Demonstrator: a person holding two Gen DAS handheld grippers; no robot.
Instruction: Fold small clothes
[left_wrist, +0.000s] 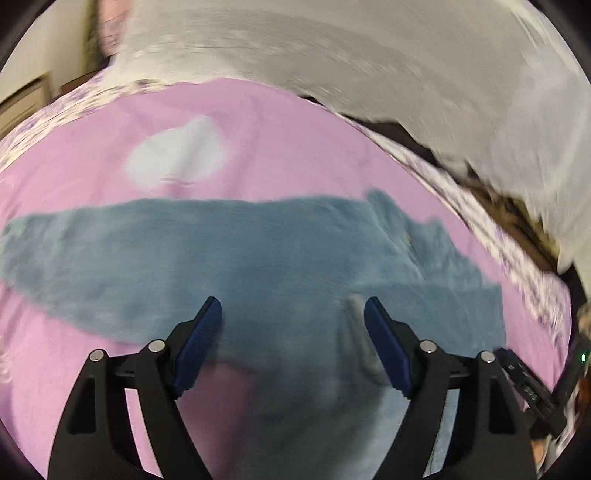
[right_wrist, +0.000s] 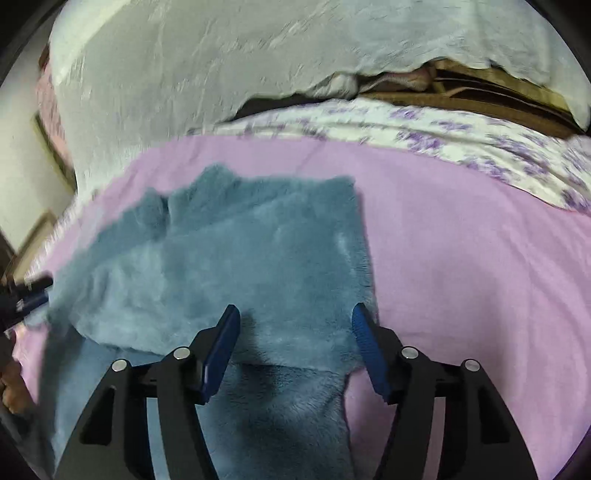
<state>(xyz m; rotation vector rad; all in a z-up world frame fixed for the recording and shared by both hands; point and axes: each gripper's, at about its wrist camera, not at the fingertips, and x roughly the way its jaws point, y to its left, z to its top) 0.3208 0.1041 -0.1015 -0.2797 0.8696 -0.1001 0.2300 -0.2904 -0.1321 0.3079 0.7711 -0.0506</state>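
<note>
A fuzzy blue garment (left_wrist: 258, 258) lies spread on a pink sheet (left_wrist: 295, 140) covering the bed. Only the left wrist view shows a small white cloth (left_wrist: 177, 155) lying beyond the garment on the sheet, apart from it. Only the right wrist view shows the garment's top layer folded over a lower one, its straight edge near the right side. The left tongs (left_wrist: 293, 314) stand wide open above the garment, gripping nothing. The right tongs (right_wrist: 295, 321) are open too, poised over the folded edge with nothing pinched between the pads.
</note>
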